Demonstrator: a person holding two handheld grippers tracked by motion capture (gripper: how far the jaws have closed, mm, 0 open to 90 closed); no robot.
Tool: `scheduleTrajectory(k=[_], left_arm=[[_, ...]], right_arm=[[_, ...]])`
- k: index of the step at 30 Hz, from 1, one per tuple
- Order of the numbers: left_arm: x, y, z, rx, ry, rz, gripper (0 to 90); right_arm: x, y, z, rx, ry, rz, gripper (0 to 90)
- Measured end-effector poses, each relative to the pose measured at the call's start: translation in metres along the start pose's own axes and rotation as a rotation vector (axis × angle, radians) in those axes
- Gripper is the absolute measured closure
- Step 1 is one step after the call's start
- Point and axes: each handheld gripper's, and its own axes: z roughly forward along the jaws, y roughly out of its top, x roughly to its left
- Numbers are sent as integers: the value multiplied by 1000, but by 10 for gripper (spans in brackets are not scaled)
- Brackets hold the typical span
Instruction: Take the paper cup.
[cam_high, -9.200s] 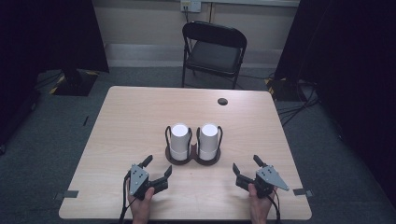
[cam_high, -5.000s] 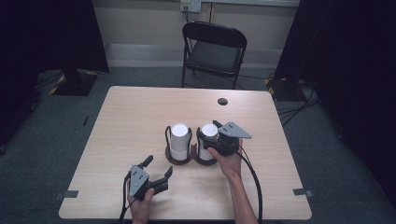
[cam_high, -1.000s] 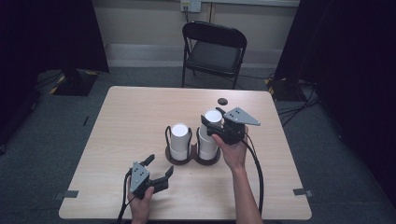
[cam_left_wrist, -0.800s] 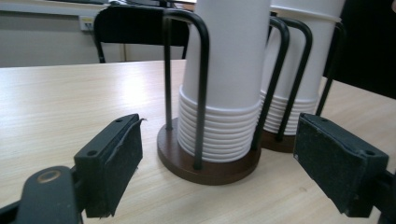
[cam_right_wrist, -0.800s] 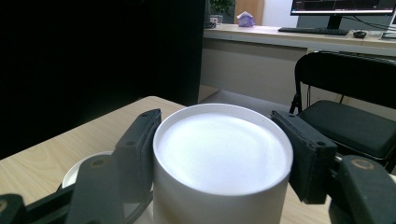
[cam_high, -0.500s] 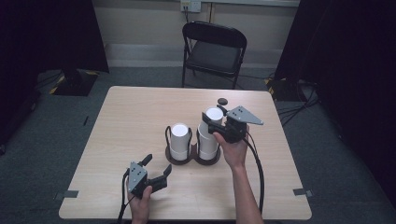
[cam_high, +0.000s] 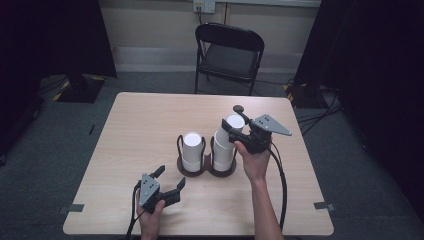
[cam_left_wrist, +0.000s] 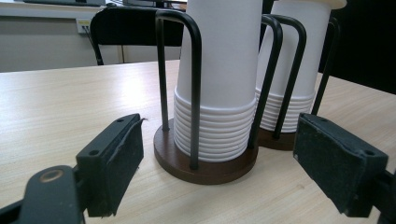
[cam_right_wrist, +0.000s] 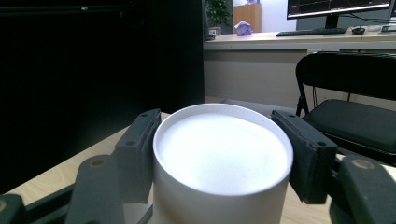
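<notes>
The right claw (cam_high: 234, 131) grips an upside-down white cup (cam_high: 231, 127), upright atop the right stack (cam_high: 223, 156), while the left claw (cam_high: 170, 182) rests released on the tabletop (cam_high: 135, 125).

We see the worktop (cam_high: 150, 125) evenly lit from overhead, its surroundings falling into deep shadow. In the right gripper view the white cup (cam_right_wrist: 222, 158) glares, overexposed; the background there is soft.

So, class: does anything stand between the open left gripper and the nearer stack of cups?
Nothing visible on the table between them. The left gripper faces the cup stack, but the holder's black wire uprights cage it in front.
</notes>
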Motion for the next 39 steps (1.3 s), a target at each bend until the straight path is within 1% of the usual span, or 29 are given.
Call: scheduleTrajectory(k=[1, 3, 5, 6, 7, 9, 12, 14, 18, 19, 20, 21, 22, 23, 25, 26, 28, 31, 33, 34, 35, 37, 39], left_arm=[[0, 0, 0, 0, 1, -1, 160], [-1, 0, 1, 5, 1, 4, 160], [-1, 0, -1, -3, -9, 11, 160], [0, 0, -1, -9, -21, 8, 160], [0, -1, -1, -13, -20, 2, 160], [0, 0, -1, -9, -21, 0, 160], [-1, 0, 0, 2, -5, 7, 158], [-1, 0, 1, 8, 1, 0, 155], [-3, 0, 1, 10, -2, -2, 157], [-3, 0, 1, 10, -2, -4, 159], [-2, 0, 1, 11, -4, -9, 164], [-2, 0, 1, 12, -9, -13, 164], [-1, 0, 0, 12, -15, -15, 179], [-1, 0, 0, 11, -20, -27, 204], [1, 0, 0, 11, -25, -40, 203], [1, 0, 0, 8, -30, -51, 186], [2, 0, 0, 8, -44, -64, 181], [0, 1, 0, 16, -48, -67, 184], [-1, 2, 0, 20, -52, -54, 184], [-2, 2, 0, 17, -61, -56, 185], [-3, 2, 0, 11, -75, -66, 190], [-7, 2, 2, 8, -86, -64, 194], [-10, 2, 3, 7, -104, -67, 211]], right_arm=[[-1, 0, -1, -2, 5, -1, 361], [-1, -1, -4, -5, 0, -4, 361], [-2, 0, -7, -9, -6, -5, 360], [-3, 1, -10, -12, -11, -3, 360], [-3, 1, -10, -12, -11, -3, 360], [-5, 1, -14, -20, -10, 6, 360], [-5, 1, -19, -16, -12, 18, 360], [-4, 0, -23, -8, -13, 33, 360], [1, -3, -33, 4, -22, 40, 360], [2, -4, -35, 0, -20, 46, 360], [2, -5, -41, -9, -14, 66, 361], [2, -5, -41, -9, -14, 66, 361], [2, -5, -42, -14, -14, 70, 360], [2, -6, -44, -17, -14, 73, 361], [3, -7, -48, -15, -13, 73, 361], [6, -9, -52, -8, -16, 73, 361], [7, -10, -54, -8, -15, 75, 361], [9, -15, -58, -11, -19, 80, 361], [11, -17, -62, -21, -18, 87, 361], [12, -18, -64, -24, -18, 86, 361], [13, -19, -66, -25, -22, 84, 361], [16, -21, -71, -31, -17, 82, 361], [18, -23, -75, -39, -8, 95, 361]])
